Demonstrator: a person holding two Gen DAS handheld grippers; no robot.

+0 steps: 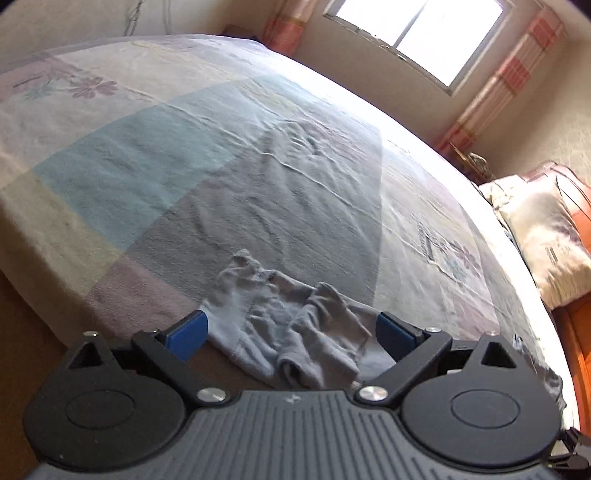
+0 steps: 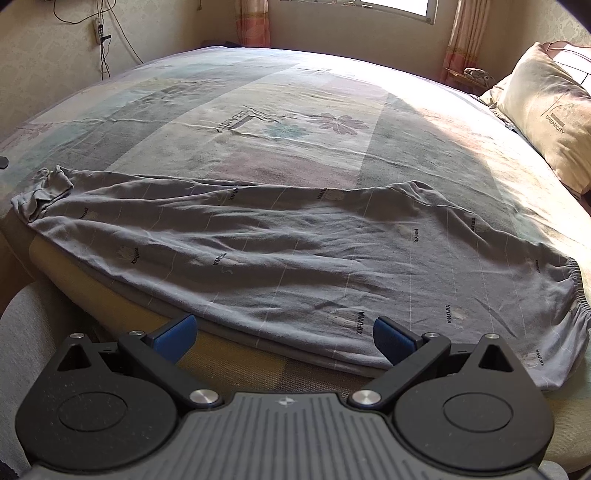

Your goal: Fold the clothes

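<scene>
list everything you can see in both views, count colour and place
pants: one, grey with printed lettering, laid flat along the bed's near edge, cuffs left, elastic waist right
bedsheet: one, pastel patchwork with flowers, covering the bed
pillow: one, beige, far right
curtains: pink and cream, beside the window
window: one, bright, far wall
cables: dark, on left wall
left tool: black with blue pads, open over the cuffs
right tool: same, open over the near pant edge
</scene>
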